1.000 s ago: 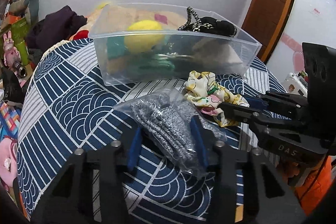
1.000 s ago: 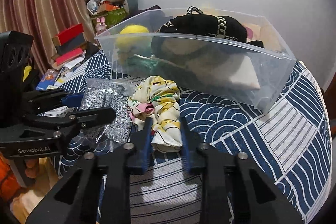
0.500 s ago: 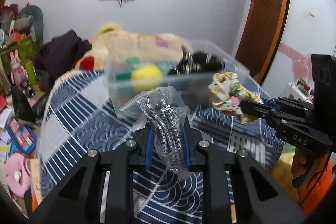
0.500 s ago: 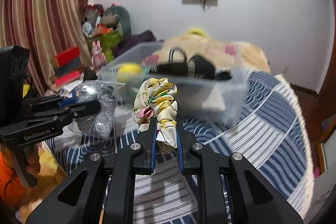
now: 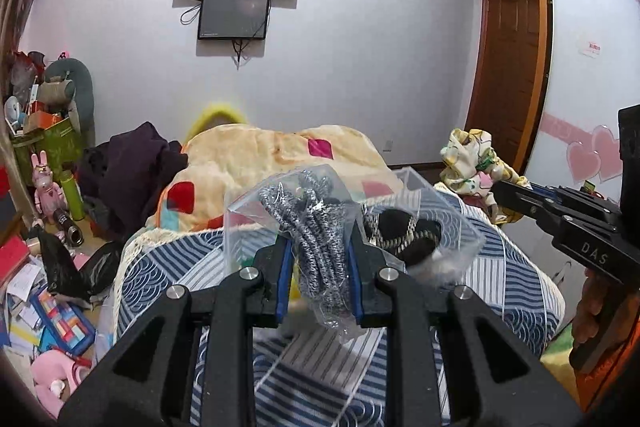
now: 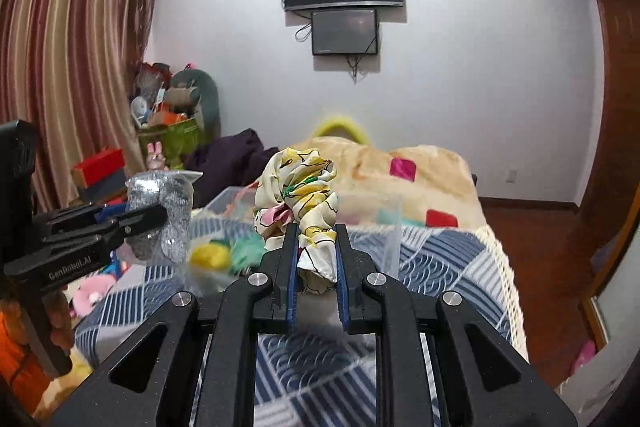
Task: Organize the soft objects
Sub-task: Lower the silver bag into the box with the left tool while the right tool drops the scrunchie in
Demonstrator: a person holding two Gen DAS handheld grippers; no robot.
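My left gripper (image 5: pixel 319 251) is shut on a clear plastic bag of grey knit fabric (image 5: pixel 316 223) and holds it raised above the bed. It also shows in the right wrist view (image 6: pixel 160 211). My right gripper (image 6: pixel 316 247) is shut on a floral yellow-white cloth (image 6: pixel 298 195), lifted in the air; the cloth also shows in the left wrist view (image 5: pixel 472 159). The clear plastic bin (image 5: pixel 452 211) sits on the bed just beyond both grippers, with a black item (image 5: pixel 404 231) and a yellow ball (image 6: pixel 210 255) inside.
The bed has a blue patterned cover (image 5: pixel 516 283) and a beige blanket (image 5: pixel 280 155) behind the bin. Clutter of toys and boxes (image 5: pixel 44 267) fills the floor at left. A wooden door (image 5: pixel 508 67) stands at right.
Both grippers closed on their items and lifted them off the bed, rising well above it. The bin now sits lower in both views.
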